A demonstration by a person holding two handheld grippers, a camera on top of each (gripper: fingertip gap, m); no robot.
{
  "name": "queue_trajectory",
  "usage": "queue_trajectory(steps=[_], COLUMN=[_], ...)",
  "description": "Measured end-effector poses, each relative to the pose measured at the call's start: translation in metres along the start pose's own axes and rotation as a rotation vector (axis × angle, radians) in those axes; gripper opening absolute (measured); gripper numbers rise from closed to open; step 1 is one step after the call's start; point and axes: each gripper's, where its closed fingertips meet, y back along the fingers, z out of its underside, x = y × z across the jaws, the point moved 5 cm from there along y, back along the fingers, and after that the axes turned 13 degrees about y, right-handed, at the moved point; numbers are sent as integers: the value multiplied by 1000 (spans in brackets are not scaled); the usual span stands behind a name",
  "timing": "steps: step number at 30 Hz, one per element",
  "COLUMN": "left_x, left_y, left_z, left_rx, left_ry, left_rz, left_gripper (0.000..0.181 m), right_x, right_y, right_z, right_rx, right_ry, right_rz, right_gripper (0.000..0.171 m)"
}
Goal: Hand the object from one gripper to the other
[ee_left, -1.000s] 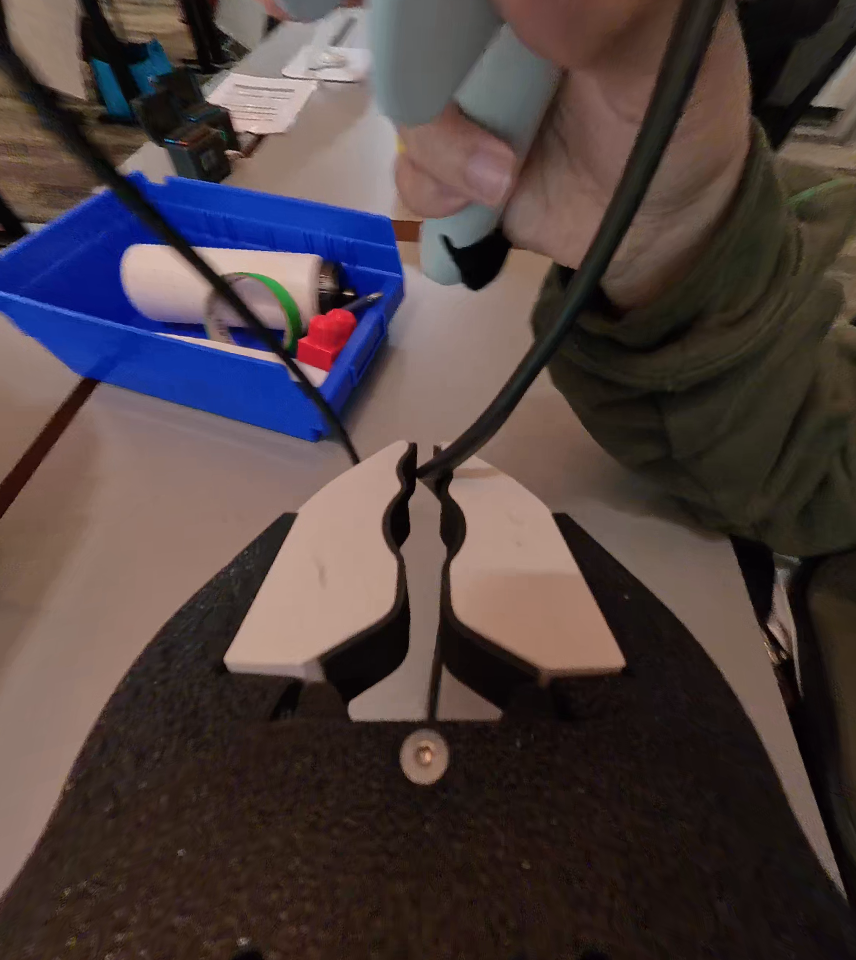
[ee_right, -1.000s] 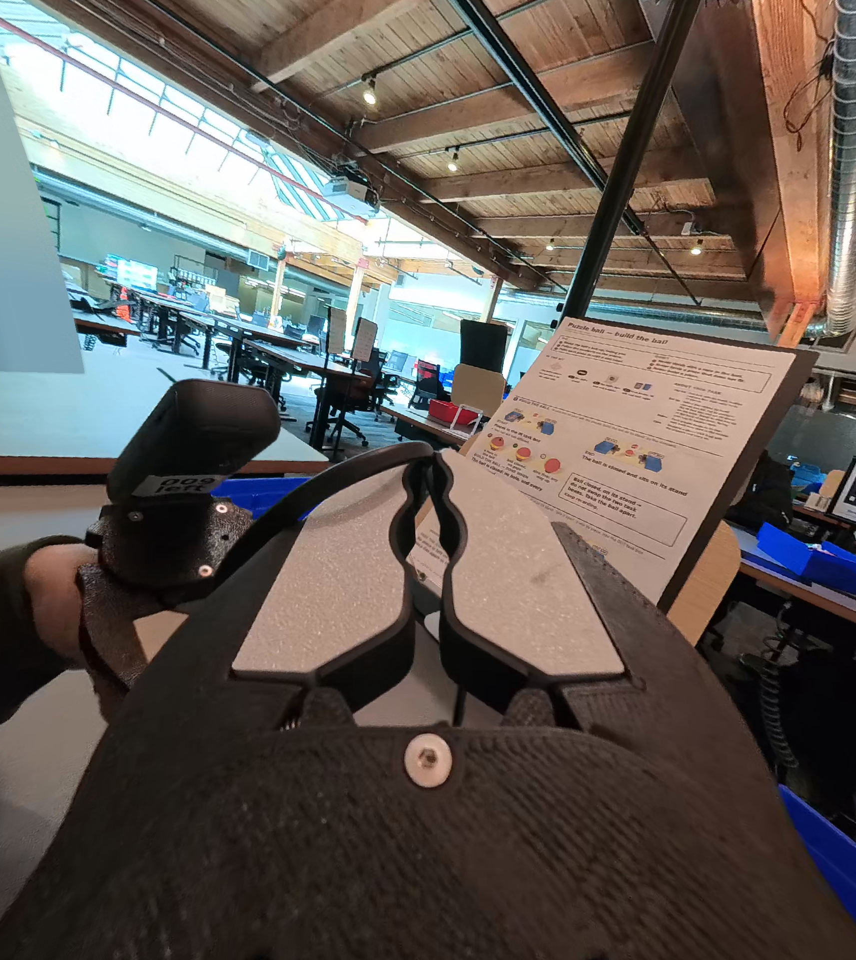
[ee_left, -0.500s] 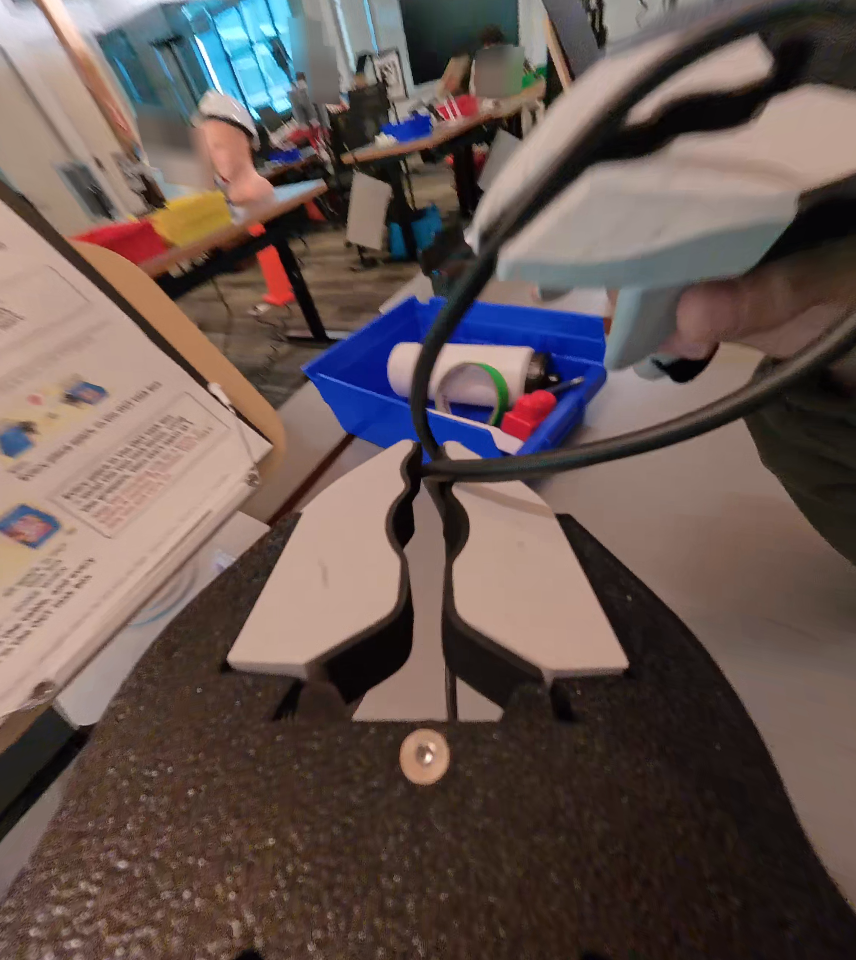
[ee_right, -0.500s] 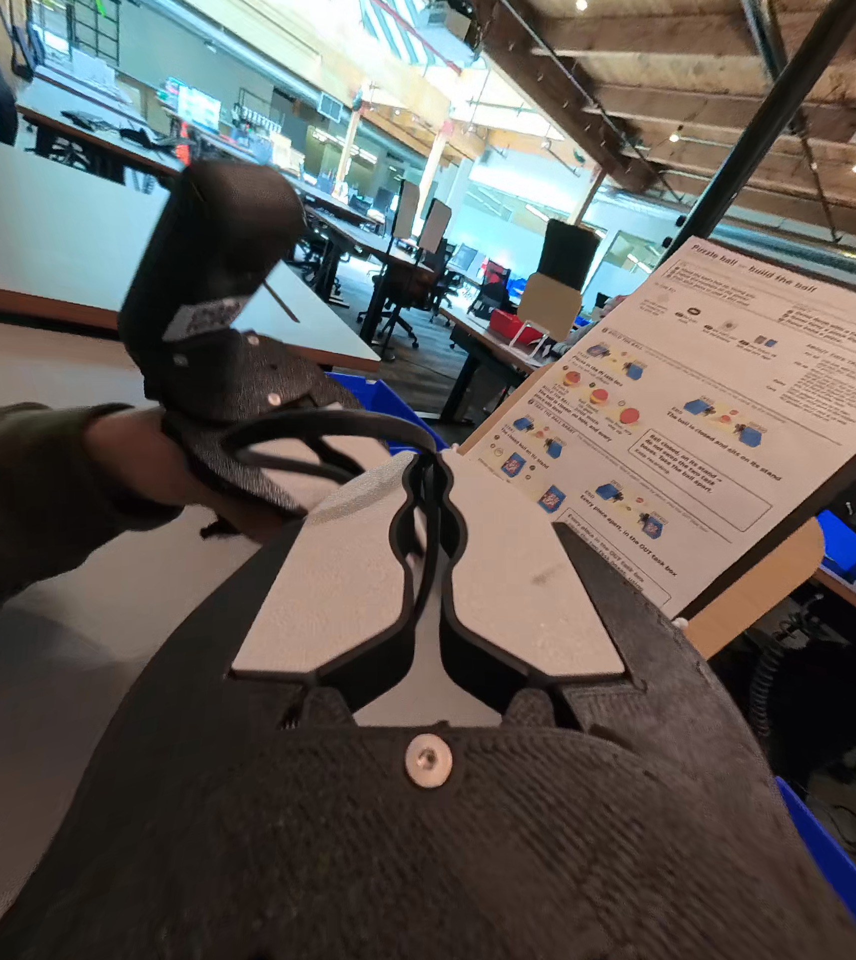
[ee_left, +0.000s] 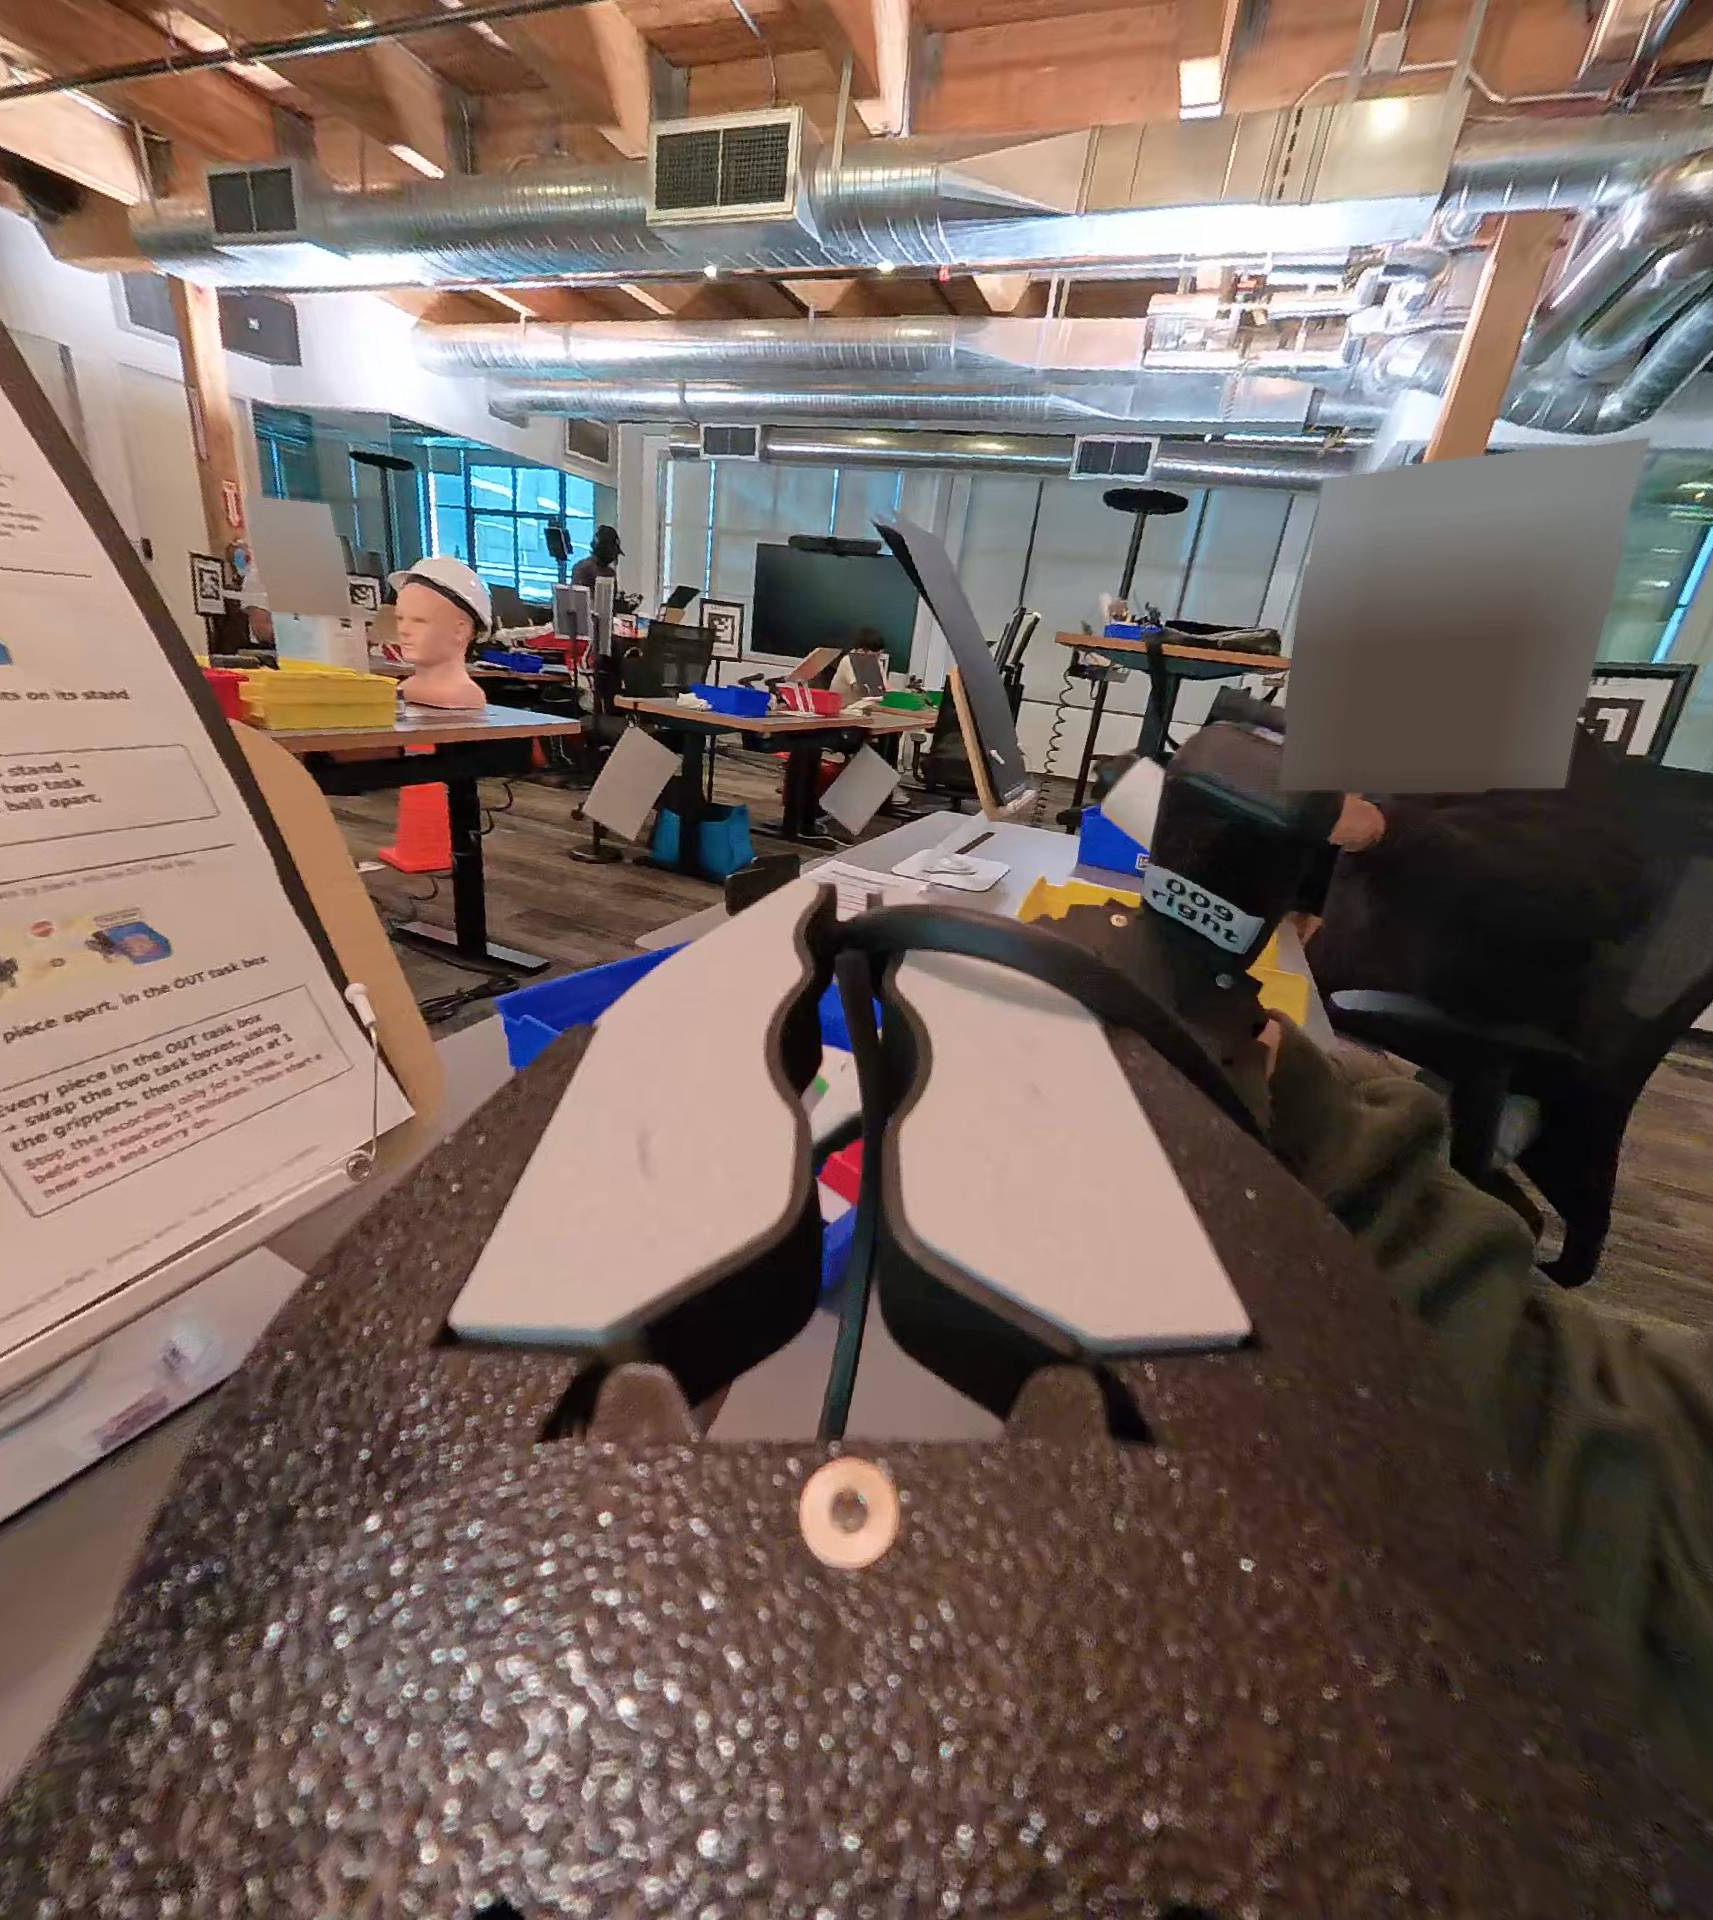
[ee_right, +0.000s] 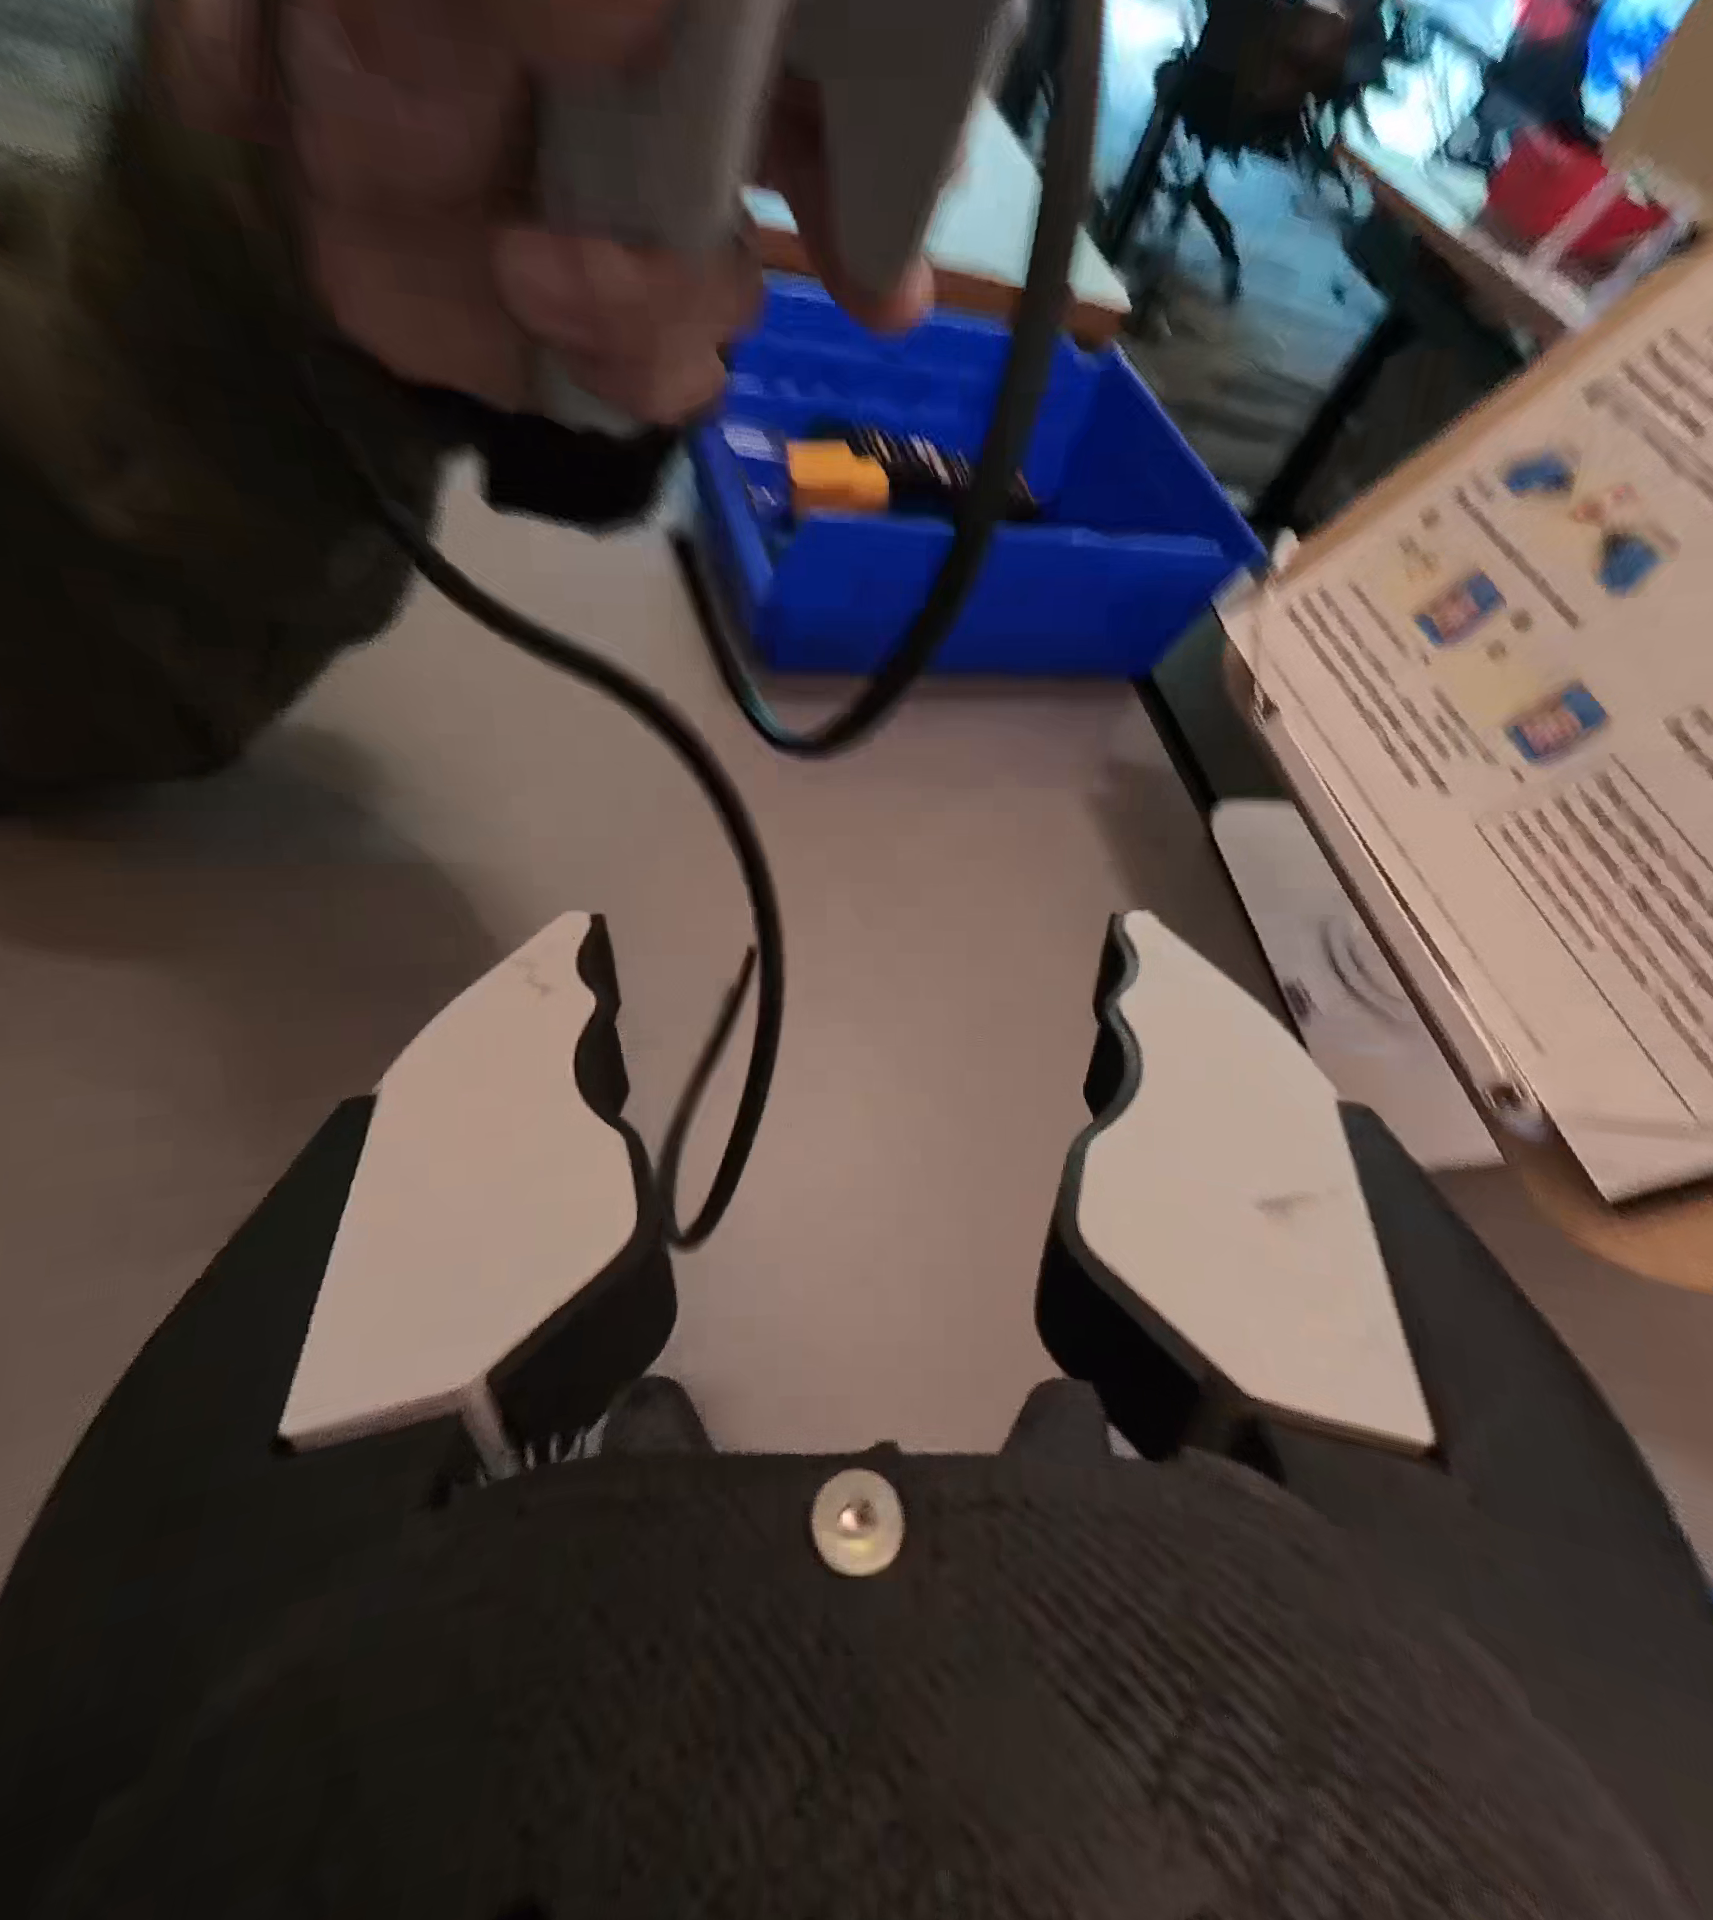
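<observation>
Left gripper (ee_left: 847,935) pinches the black cable (ee_left: 857,1143) between nearly closed jaws. Right gripper (ee_right: 852,935) jaws wide; the cable's loop (ee_right: 758,1039) hangs beside its left finger, contact unclear. Printed instruction board (ee_left: 52,935) and a label on the other gripper's handle (ee_left: 1200,914) carry writing.

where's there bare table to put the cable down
Bare table runs from the open right gripper up to the blue bin; the black cable loops over it. It is crowded to the right, where the instruction board overhangs, and upper left, by the sleeve.
</observation>
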Motion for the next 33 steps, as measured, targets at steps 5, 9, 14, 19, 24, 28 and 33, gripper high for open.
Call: queue_trajectory(steps=[5,9,14,19,24,28,33], left_x=[8,8,-5,-14,-17,-18,-20], left_y=[0,0,4,-5,-6,-4,2], left_z=[-1,0,-1,14,19,20,22], left_rx=[0,-6,-10,-71,-80,-77,-85], left_ry=[-15,-26,-78,-14,97,152,13], left_rz=[25,18,-78,-43,78,168,161], left_gripper=[5,5,5,6,27,50,71], right_x=[9,8,13,5,29,41,59], right_y=[-9,-18,3,15,39,51,83], right_z=[-22,-31,-38,-52,-60,-57,-48], right_rx=[194,269,348,474,620,669,770], right_ry=[-96,-138,-155,-174,-284,-332,-398], right_rz=[27,-27,-13,-123,61,160,352], right_gripper=[70,6,5,5,5,6,6])
